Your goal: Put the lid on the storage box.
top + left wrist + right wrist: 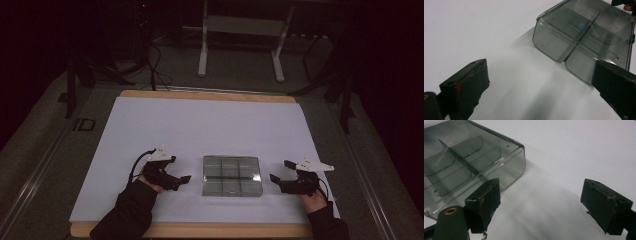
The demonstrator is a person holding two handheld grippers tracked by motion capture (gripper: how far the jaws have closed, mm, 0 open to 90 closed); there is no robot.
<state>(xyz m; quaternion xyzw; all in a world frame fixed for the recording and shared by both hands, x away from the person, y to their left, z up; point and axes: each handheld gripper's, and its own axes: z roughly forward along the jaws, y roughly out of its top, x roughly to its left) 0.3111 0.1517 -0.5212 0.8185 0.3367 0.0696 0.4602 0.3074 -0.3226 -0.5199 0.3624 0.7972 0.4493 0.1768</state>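
A clear smoky plastic box (232, 176) with inner dividers sits on the white sheet near the table's front middle. My left gripper (184, 181) rests just left of it, jaws open and empty. My right gripper (278, 172) is just right of it, also open and empty. In the left gripper view the box (584, 37) lies ahead at the upper right, beyond the gap of that gripper (539, 87). In the right gripper view the box (469, 162) lies at the upper left, its corner close to the left pad (485, 200); that gripper (540, 203) holds nothing.
The white sheet (200, 125) covers a wooden table (210, 96). Beyond the far edge, on a dark floor, stand a white-legged frame (240, 45) and cables (155, 65). A person's dark sleeves (127, 215) enter from the bottom.
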